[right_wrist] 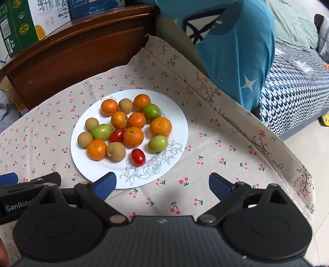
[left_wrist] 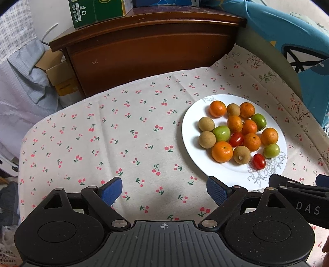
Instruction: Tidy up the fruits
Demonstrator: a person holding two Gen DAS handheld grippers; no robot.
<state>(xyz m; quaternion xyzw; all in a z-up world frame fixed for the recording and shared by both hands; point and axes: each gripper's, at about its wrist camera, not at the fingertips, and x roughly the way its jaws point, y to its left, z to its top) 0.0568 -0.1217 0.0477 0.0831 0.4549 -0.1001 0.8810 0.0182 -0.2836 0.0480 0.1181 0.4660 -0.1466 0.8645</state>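
A white plate with a line-drawn flower holds mixed fruit: several small oranges, several brown longans, three green fruits and two red cherry tomatoes. My left gripper hovers open over the cherry-print cloth, to the left of the plate and nearer than it, nothing between its blue pads. My right gripper is open over the plate's near edge, holding nothing. Each gripper's tip shows at the other view's edge.
A dark wooden cabinet stands behind the table with green cartons on top. A blue cushion leans at the back right. A checked bed cover lies far right. Clothes and a cardboard box sit at left.
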